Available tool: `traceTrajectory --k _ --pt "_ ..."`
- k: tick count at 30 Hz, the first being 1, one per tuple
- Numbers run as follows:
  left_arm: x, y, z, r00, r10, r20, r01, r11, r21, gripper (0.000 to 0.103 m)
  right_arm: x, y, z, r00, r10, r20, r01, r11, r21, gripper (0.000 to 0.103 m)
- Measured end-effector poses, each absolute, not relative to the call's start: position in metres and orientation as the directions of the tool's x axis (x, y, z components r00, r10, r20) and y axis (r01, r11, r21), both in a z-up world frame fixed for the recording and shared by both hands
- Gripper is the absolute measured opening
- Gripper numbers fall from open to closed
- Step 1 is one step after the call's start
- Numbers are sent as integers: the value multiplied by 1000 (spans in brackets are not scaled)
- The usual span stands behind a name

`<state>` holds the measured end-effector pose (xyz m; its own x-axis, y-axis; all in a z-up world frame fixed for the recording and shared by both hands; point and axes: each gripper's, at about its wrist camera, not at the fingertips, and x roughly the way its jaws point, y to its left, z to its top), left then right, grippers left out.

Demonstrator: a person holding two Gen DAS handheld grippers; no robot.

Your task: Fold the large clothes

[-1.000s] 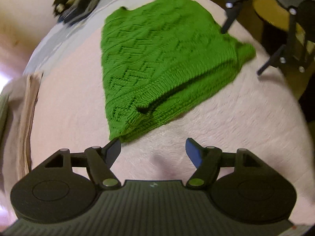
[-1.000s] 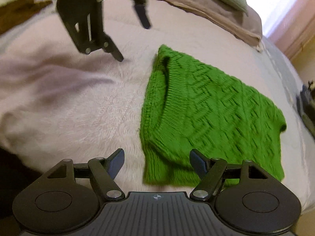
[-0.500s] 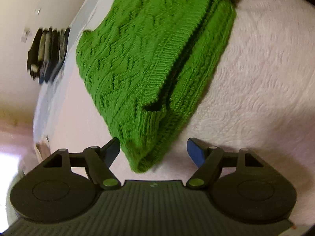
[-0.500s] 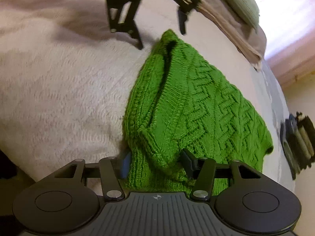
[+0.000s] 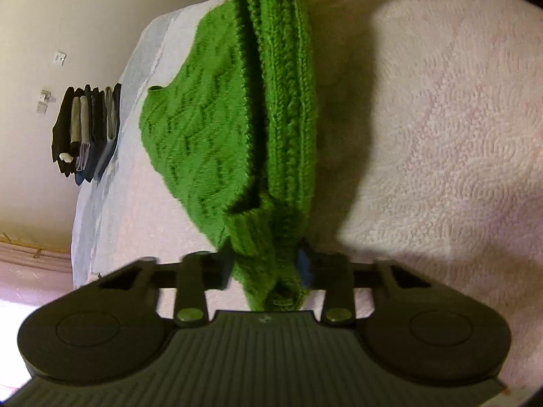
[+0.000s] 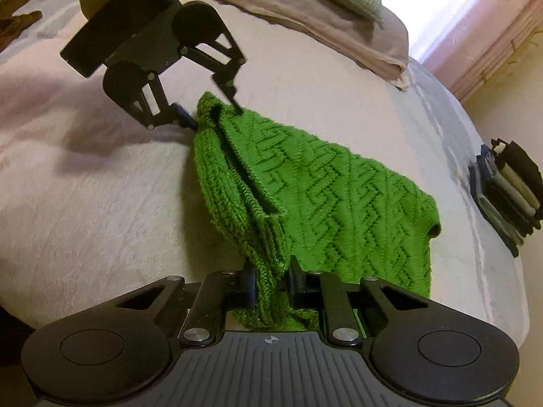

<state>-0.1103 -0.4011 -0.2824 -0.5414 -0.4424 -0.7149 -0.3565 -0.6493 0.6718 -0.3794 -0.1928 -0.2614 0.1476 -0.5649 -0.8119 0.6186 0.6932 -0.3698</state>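
Note:
A green knitted sweater (image 6: pixel 325 190) lies on a pale pink bedspread (image 6: pixel 85 224). My right gripper (image 6: pixel 271 283) is shut on its near corner, at the ribbed edge. My left gripper (image 6: pixel 212 115) shows in the right wrist view at the far end of that same edge, closed on the other corner. In the left wrist view the left gripper (image 5: pixel 264 268) pinches bunched green knit, and the sweater (image 5: pixel 203 135) stretches away from it, with its edge raised between the two grippers.
A stack of folded dark clothes (image 6: pixel 509 196) sits at the far side of the bed. Pillows (image 6: pixel 339 3) lie at the head. A wall (image 5: pixel 68 17) runs behind the bed. Bare bedspread (image 5: pixel 441 135) spreads beside the sweater.
Both grippers moved in onto the sweater's edge and shut on its two corners. One second ago both stood open, clear of the sweater. The edge is now lifted and bunched.

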Motion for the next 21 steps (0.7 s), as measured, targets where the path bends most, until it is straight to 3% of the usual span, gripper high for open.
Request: traceTrajectory --k 4,14,21 --pt "-115 -413 -245 -536 -419 -733 -345 -683 644 16 -385 -201 -245 153 -535 -831 655 684 -320 13" --pt "-239 -476 -118 -501 -293 -815 -389 -765 514 14 -462 -240 -164 218 -535 -816 895 442 -51 13" --pt "-380 -549 -111 -373 -195 -907 -420 -836 353 14 -553 -305 -143 290 -530 -797 945 292 149 13"
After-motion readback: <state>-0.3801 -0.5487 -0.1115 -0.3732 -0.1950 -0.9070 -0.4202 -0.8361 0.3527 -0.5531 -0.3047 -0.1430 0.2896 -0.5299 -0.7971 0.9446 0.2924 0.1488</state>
